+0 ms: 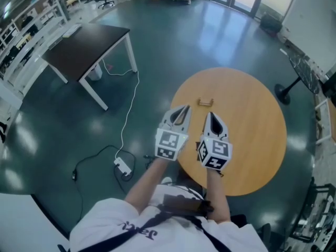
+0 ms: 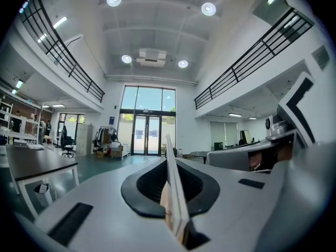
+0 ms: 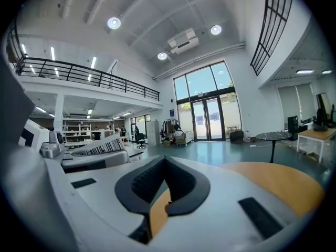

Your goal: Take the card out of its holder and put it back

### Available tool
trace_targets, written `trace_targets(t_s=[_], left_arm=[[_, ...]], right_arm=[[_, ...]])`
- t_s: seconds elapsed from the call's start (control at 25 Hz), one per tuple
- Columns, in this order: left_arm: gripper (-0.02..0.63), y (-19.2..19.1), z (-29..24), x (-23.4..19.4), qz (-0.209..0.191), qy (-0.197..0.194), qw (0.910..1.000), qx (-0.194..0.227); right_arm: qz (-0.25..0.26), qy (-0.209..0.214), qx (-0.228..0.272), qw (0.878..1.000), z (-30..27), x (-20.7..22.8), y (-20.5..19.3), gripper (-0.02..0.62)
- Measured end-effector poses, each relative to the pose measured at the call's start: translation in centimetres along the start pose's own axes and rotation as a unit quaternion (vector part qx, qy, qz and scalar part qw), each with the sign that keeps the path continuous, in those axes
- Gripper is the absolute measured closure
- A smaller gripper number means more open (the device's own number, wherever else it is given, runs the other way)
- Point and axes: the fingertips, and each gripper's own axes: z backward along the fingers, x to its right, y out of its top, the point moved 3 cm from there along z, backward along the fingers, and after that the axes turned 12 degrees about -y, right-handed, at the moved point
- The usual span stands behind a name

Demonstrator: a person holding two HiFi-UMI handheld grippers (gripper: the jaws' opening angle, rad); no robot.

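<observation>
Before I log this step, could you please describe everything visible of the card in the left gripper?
The card is a thin, stiff-looking sheet seen edge-on, so only its whitish edge shows clearly. It stands upright, clamped between the jaws of the left gripper and reaching past their tips. Nothing else touches it, and no print can be seen.

Round table (image 1: 252,140) orange-tan wood; floor (image 1: 173,41) dark teal; side table (image 1: 86,43) dark brown, white legs; left gripper (image 1: 185,109), right gripper (image 1: 210,114) white, black-white marker cubes; card (image 2: 173,182) white-tan.
</observation>
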Motion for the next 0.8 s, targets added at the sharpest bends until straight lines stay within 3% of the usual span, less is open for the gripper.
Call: trace_targets(t_s=[0.4,0.8], left_arm=[[0.578,-1.5,-1.6,-1.0,-0.002,-0.015,0.9996,-0.025],[0.580,1.4,-6.3,-3.9,-0.043,-0.055,0.9970,-0.033]], right_arm=[[-0.013,-0.016,-0.025,0.999,-0.8,1.5,-1.6,0.575],[-0.031,-0.037,-0.046,0.998,-1.0,5.0,-2.7,0.575]])
